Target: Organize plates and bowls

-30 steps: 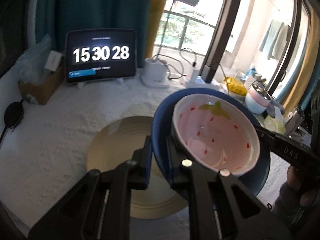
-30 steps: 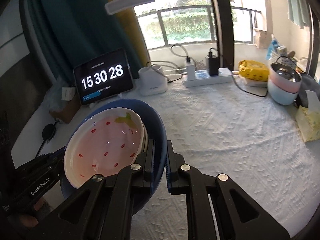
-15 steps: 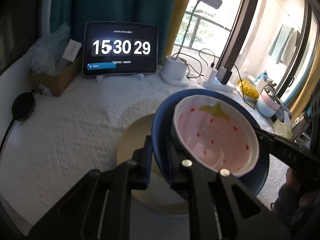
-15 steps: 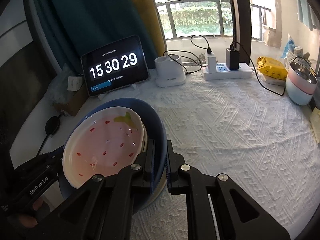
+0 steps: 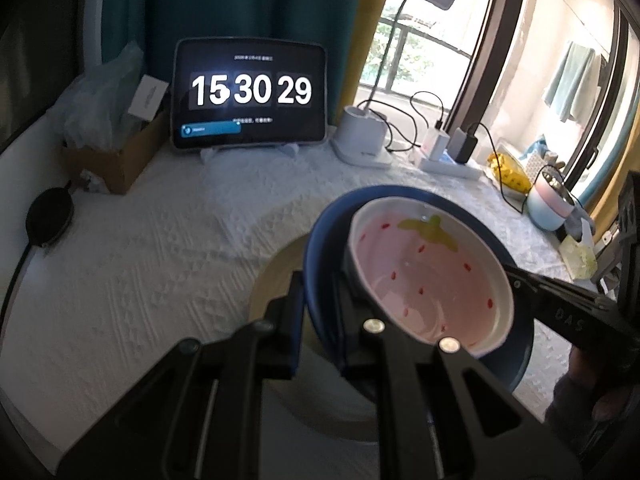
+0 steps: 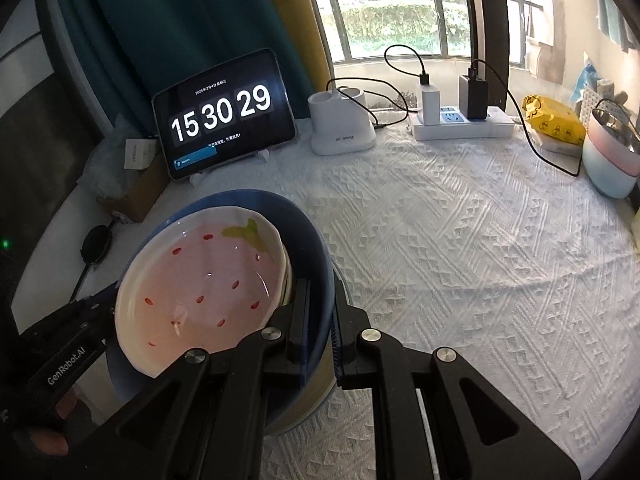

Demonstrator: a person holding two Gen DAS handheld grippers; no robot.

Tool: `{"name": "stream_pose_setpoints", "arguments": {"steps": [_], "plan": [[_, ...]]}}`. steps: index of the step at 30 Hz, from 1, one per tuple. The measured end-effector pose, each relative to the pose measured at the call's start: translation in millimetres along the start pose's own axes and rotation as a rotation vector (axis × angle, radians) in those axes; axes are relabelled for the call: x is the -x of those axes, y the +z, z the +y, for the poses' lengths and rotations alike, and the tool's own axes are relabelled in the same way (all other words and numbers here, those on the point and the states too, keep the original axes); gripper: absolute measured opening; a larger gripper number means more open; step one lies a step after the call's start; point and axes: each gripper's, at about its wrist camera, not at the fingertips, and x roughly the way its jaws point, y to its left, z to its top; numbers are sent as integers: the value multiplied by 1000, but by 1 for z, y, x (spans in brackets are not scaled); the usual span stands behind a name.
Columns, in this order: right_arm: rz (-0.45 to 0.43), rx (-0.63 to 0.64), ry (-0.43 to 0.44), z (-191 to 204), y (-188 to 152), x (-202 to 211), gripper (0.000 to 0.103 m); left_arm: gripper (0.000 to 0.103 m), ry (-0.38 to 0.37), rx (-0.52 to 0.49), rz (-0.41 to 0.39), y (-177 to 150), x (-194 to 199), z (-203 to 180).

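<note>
A blue bowl (image 5: 320, 240) holds a pink strawberry bowl (image 5: 428, 280) inside it. My left gripper (image 5: 320, 300) is shut on the blue bowl's near rim. My right gripper (image 6: 322, 320) is shut on the opposite rim of the blue bowl (image 6: 316, 248), with the strawberry bowl (image 6: 200, 284) to its left. Both hold the stack above a cream plate (image 5: 276, 276) on the white tablecloth. The plate's edge (image 6: 320, 392) peeks out under the bowl in the right wrist view.
A tablet clock (image 5: 250, 94) stands at the back, with a cardboard box (image 5: 116, 156) to its left. A lamp base (image 6: 342, 126), power strip (image 6: 464, 120), yellow packet (image 6: 554, 120) and pastel pot (image 6: 612, 156) line the back and right. A black disc (image 5: 50, 216) lies left.
Both grippers have carried the stacked bowls back and slightly lower over the cream plate. The grips are unchanged.
</note>
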Motion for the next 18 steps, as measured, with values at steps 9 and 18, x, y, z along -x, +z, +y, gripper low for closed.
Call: {"name": "stream_pose_setpoints", "arguments": {"steps": [9, 18], "plan": [[-5, -7, 2, -2, 0, -3, 13, 13, 6, -18, -20, 0, -1, -1], [-38, 0, -43, -4, 1, 0, 25, 17, 41, -44, -77, -4, 5, 0]]}}
